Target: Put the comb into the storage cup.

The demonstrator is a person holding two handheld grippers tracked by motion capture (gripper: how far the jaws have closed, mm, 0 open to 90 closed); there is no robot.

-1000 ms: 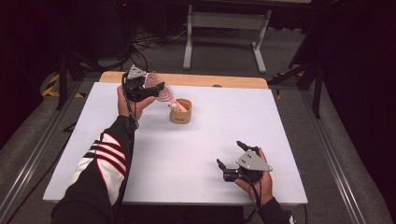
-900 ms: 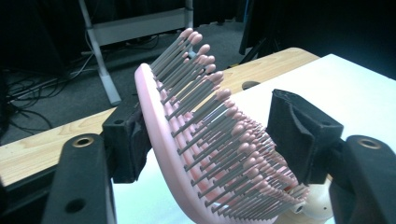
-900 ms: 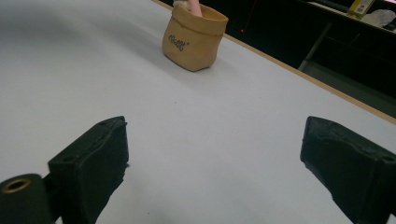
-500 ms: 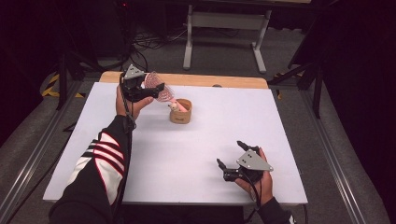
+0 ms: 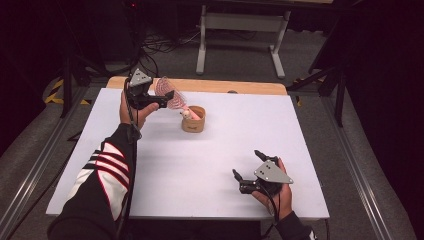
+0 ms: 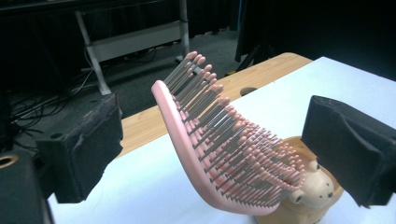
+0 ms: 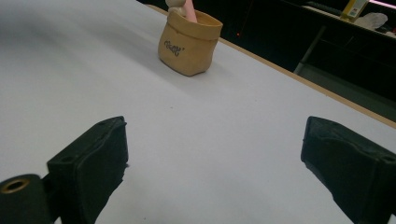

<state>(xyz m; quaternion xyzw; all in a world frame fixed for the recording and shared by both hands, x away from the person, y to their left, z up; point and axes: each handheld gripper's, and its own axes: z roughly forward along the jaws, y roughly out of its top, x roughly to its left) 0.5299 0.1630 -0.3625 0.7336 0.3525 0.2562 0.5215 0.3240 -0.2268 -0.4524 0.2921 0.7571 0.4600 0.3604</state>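
Left gripper view puts my left gripper point(image 6: 224, 149) with jaws just spread, clear of the pink bristled plastic hairbrush point(image 6: 219, 144) standing at centre frame in the tan pouch-shaped holder point(image 6: 308, 205), so I'd withdraw straight without nudging it.

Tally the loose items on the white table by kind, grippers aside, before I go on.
Pink hairbrush: 1, standing in the holder
Tan holder with a small animal figure on its rim: 1
Total: 2
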